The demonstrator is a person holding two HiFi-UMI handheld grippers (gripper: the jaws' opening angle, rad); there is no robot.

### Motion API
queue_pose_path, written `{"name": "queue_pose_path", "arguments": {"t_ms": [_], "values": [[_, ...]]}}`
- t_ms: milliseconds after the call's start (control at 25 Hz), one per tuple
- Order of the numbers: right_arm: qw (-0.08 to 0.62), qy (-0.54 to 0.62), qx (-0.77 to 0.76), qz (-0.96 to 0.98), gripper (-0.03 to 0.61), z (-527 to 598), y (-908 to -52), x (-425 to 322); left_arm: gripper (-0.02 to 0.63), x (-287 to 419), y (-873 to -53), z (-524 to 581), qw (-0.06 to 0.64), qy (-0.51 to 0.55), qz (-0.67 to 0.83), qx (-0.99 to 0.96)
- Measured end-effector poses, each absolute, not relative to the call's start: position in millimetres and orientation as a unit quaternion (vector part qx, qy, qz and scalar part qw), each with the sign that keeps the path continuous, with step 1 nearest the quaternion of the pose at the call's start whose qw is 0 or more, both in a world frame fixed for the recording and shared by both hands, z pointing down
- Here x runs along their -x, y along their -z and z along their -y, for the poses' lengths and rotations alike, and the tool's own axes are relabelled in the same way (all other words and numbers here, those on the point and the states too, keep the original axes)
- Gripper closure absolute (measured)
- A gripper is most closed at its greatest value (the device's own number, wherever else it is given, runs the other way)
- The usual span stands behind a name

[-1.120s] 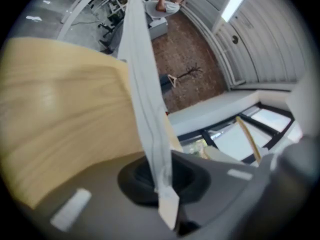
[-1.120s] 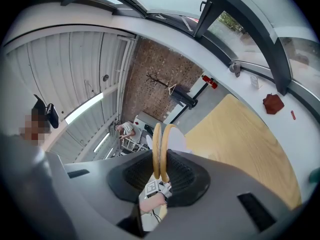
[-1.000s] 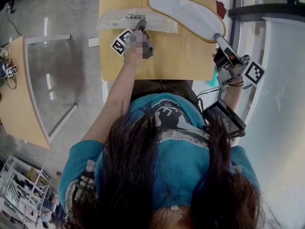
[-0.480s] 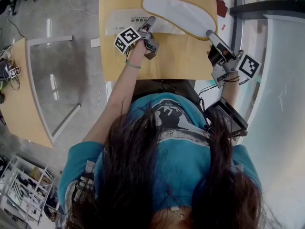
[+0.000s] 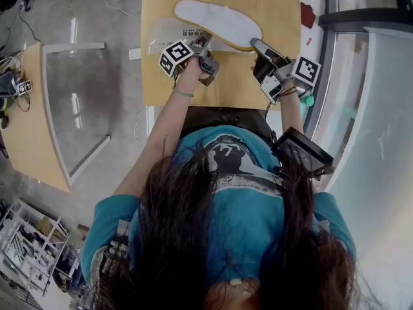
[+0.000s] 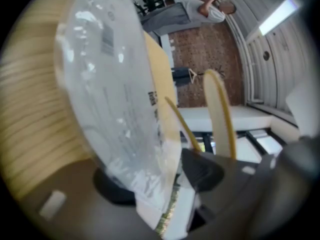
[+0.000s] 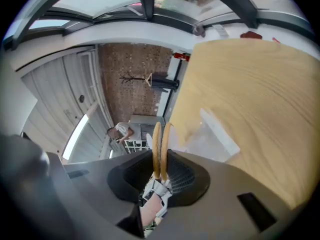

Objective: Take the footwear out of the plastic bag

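Grey jaws on my right claw (image 7: 161, 176) are clamping the heel end of the white slippers (image 5: 216, 21), with two thin yellow-trimmed edges pressed together between the pads. My left claw (image 6: 157, 181) is standing wide. Its jaws have just been opening, and the crinkled edge of the clear plastic bag (image 6: 110, 94) is hanging loose between them. Out from there, the slippers are lying flat across the wooden table (image 5: 284, 5), their toe end overlapping the bag.
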State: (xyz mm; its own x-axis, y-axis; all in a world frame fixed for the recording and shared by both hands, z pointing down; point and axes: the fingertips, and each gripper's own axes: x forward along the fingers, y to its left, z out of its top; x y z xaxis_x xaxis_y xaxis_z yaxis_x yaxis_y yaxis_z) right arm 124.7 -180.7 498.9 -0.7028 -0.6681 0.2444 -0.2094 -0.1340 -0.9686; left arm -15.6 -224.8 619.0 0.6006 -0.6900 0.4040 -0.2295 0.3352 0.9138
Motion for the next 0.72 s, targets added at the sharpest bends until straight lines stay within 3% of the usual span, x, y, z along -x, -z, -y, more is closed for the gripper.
{"name": "queue_pose_path", "arguments": {"t_ms": [200, 480, 600, 720], "values": [[0.171, 0.729, 0.372, -0.549, 0.495, 158, -565, -120, 0.38, 28, -627, 218, 0.714, 0.178, 0.428, -0.525], [0.094, 0.728, 0.416, -0.537, 0.495, 137, -605, -99, 0.377, 61, -624, 213, 0.721, 0.201, 0.427, -0.508], [0.032, 0.7, 0.443, -0.56, 0.495, 135, -616, -106, 0.297, 53, -617, 211, 0.724, 0.185, 0.411, -0.523], [0.026, 0.695, 0.456, -0.556, 0.495, 136, -621, -113, 0.262, 47, -611, 199, 0.725, 0.135, 0.403, -0.542]]}}
